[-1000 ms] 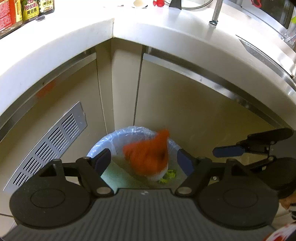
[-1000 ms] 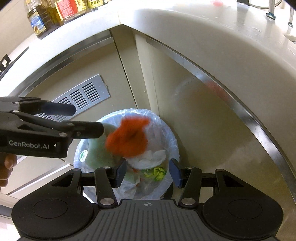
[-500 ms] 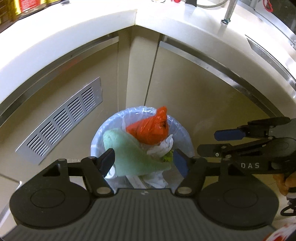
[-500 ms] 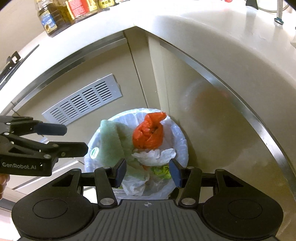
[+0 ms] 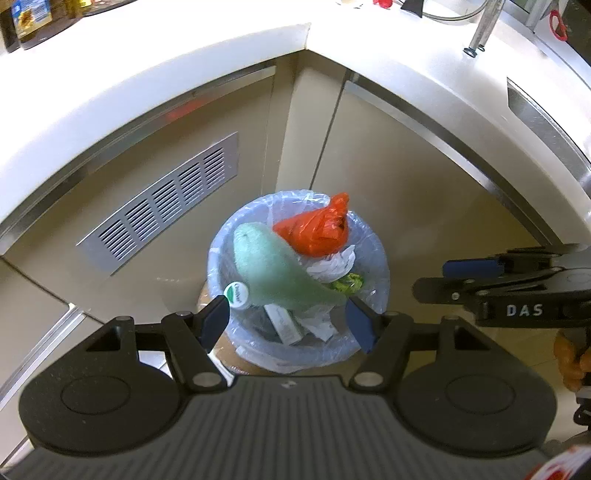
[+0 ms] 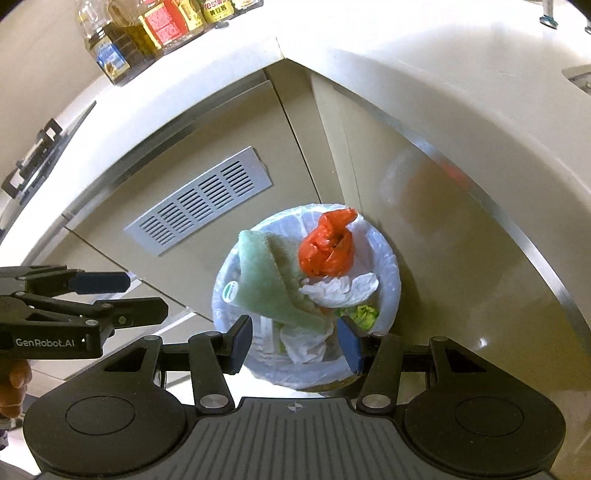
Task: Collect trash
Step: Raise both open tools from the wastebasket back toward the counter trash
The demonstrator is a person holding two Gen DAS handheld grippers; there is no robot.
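A: Since 1 second ago the orange bag (image 5: 320,230) has moved. Then it was a blurred shape in the air between the fingers of the left claw (image 5: 291,320); now it lies at rest on top of the trash in the bin (image 5: 380,291).

B: And the left claw, what is its state?

A: Its 2 blue-padded fingers stand apart with nothing between them. It hangs above the bin and touches no trash.

B: The right claw (image 6: 295,341)?

A: Also open and empty, above the near rim of the bin. In the left view it shows from the side (image 5: 439,280), to the right of the bin, and an orange-gloved hand (image 5: 570,363) is below it.

B: Where is the bin?

A: On the floor, in the inner corner of the cabinets, under the white tabletop (image 5: 147,74). It has a clear plastic liner.

B: What is inside?

A: A pale green sponge cloth (image 5: 273,269) with a small round sticker leans over the left side, and it touches the orange bag. Below the bag is crumpled white paper (image 6: 340,290), and beside it something yellow-green (image 6: 364,314).

B: Anything else near?

A: A metal vent grille (image 5: 162,206) in the cabinet door to the left, and bottles (image 6: 147,33) on the tabletop at the back.
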